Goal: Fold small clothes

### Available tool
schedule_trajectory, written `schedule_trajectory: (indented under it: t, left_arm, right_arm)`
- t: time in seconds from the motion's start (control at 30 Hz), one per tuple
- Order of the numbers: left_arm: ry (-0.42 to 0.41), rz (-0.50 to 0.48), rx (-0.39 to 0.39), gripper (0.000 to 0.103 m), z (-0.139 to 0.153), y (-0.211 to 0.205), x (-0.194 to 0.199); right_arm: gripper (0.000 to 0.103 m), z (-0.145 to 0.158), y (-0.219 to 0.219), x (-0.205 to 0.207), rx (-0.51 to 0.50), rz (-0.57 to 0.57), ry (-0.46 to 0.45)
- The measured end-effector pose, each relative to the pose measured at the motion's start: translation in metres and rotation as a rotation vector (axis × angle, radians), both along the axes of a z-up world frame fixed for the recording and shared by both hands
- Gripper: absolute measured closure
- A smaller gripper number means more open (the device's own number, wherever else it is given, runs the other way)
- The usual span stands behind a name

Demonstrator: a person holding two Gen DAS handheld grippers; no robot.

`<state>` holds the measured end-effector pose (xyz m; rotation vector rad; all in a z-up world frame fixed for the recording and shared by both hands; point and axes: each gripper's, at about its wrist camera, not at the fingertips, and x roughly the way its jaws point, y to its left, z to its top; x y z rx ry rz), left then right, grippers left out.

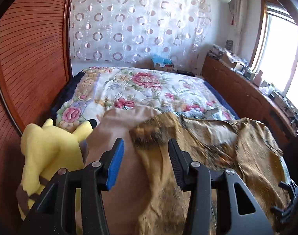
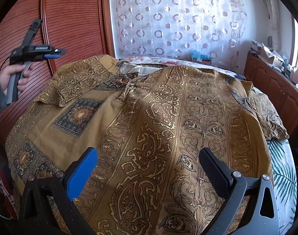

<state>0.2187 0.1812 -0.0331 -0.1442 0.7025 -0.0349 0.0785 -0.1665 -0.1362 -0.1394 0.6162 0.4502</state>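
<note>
Right wrist view shows the mustard-brown paisley-printed cotton garment (image 2: 153, 121) spread flat on the floral-quilted bed (image 1: 141, 86), one sleeve already folded inward at upper left. The right hand-held gripper (image 2: 149, 168) hovers above the hem with jaws wide and empty. The left hand-held gripper (image 1: 146, 156), raised beside the yellow plush toy (image 1: 49, 148), is part open and holds nothing. For a neat next fold, I would pinch only the outer edge and match the printed stripes.
</note>
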Motion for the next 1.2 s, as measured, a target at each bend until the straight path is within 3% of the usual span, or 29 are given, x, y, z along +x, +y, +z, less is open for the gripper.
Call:
schedule_trajectory:
  t: [0.1, 0.27, 0.33, 0.4, 0.43, 0.47, 0.5, 0.6, 0.7, 0.83, 0.9, 0.93, 0.97, 1.13, 1.2]
  left_arm:
    - [0.090, 0.007, 0.041, 0.055, -0.017, -0.003, 0.031]
    - [0.262, 0.011, 0.039, 0.055, -0.051, -0.005, 0.055]
    - [0.268, 0.008, 0.025, 0.056, -0.055, -0.006, 0.055]
    - [0.265, -0.012, 0.005, 0.070, -0.054, -0.007, 0.054]
    - [0.264, -0.020, -0.003, 0.081, -0.054, -0.007, 0.054]
    - [0.256, -0.018, 0.013, 0.092, -0.051, -0.008, 0.054]
    - [0.238, -0.004, 0.048, 0.096, -0.047, -0.009, 0.053]
    - [0.155, 0.041, 0.132, 0.100, -0.033, -0.010, 0.050]
    - [0.106, 0.067, 0.166, 0.101, -0.024, -0.005, 0.051]
    - [0.154, 0.031, 0.103, 0.100, -0.028, 0.003, 0.060]
    - [0.188, -0.008, 0.089, 0.087, -0.034, 0.000, 0.065]
    - [0.193, -0.019, 0.104, 0.071, -0.037, -0.002, 0.067]
    - [0.193, -0.029, 0.114, 0.063, -0.038, -0.006, 0.068]
    - [0.202, -0.043, 0.124, 0.062, -0.046, -0.012, 0.077]
    - [0.199, -0.055, 0.122, 0.077, -0.046, -0.013, 0.079]
  right_arm:
    - [0.000, 0.000, -0.001, 0.000, 0.002, 0.000, 0.004]
    - [0.000, 0.000, -0.002, 0.000, 0.005, 0.002, 0.001]
    - [0.000, 0.000, -0.002, 0.000, 0.007, 0.005, 0.000]
    - [0.000, 0.000, -0.002, -0.001, 0.008, 0.005, -0.001]
    - [0.000, 0.000, -0.003, -0.001, 0.009, 0.006, -0.002]
    - [0.000, 0.000, -0.002, -0.001, 0.009, 0.006, -0.002]
    - [0.000, 0.000, -0.002, -0.001, 0.009, 0.006, -0.002]
    - [0.000, 0.000, -0.002, -0.001, 0.009, 0.006, -0.001]
    - [0.000, 0.000, -0.002, -0.001, 0.009, 0.006, -0.001]
    - [0.000, 0.000, -0.002, -0.001, 0.009, 0.006, -0.001]
    - [0.000, 0.000, -0.002, -0.001, 0.009, 0.006, -0.001]
    - [0.000, 0.000, -0.002, -0.001, 0.009, 0.006, -0.001]
    - [0.000, 0.000, -0.002, -0.001, 0.008, 0.007, 0.000]
    - [0.000, -0.001, -0.001, -0.002, 0.007, 0.011, 0.003]
    - [0.000, -0.001, -0.001, -0.002, 0.007, 0.013, 0.005]
